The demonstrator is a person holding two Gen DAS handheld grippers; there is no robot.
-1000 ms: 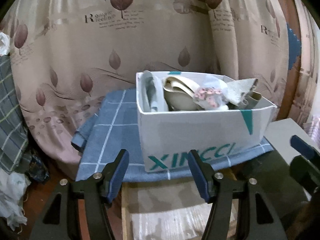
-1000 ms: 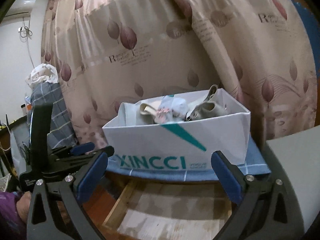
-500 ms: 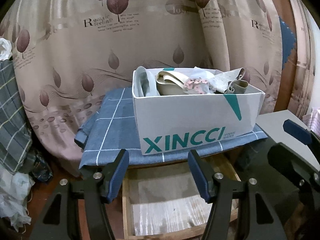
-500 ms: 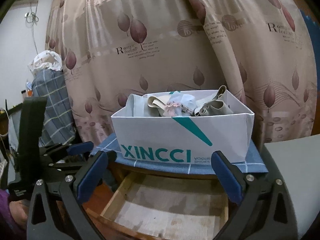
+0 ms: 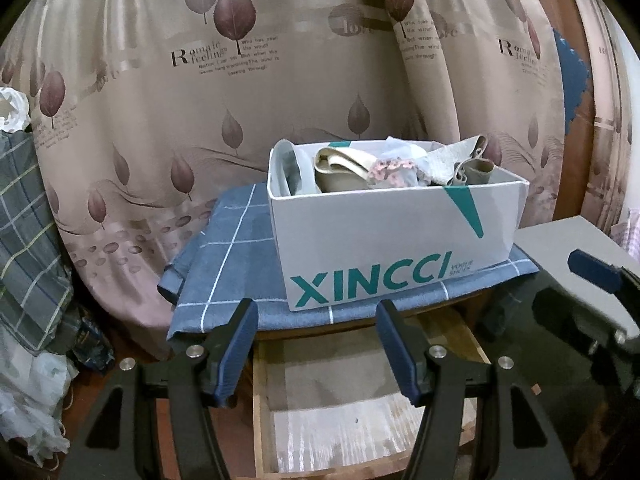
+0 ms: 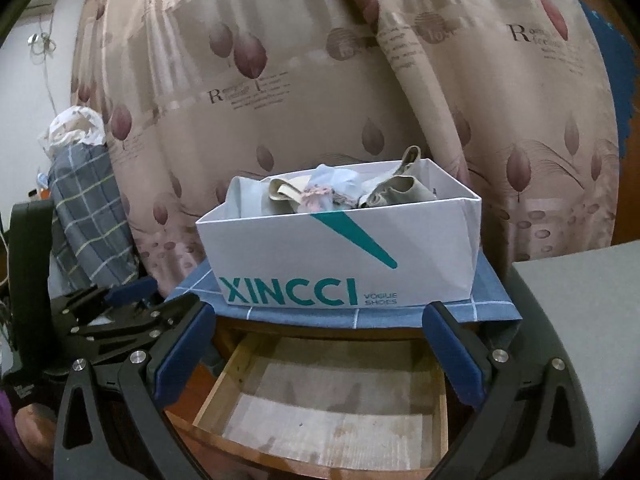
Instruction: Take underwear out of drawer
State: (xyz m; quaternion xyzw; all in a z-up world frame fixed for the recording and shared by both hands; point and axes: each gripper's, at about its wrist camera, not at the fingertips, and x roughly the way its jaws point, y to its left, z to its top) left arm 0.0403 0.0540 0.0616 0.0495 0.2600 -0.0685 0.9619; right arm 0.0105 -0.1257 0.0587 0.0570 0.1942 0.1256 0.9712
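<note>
Up top, the underwear [image 5: 372, 168] sits piled in a white box [image 6: 340, 256] that says "XINCCI VOGUE SHOES". Under the box lies a blue cloth [image 5: 236, 264]. Below is the open drawer [image 6: 332, 404]. The left gripper [image 5: 314, 354] and right gripper [image 6: 320, 356] are spread wide, holding nothing.

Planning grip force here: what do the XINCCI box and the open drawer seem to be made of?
XINCCI box: likely thin matte white cardboard, judging by its folded, creased corners and printed lettering. Drawer: apparently pale unfinished wood, with visible grain and a stained, worn bottom panel.
</note>
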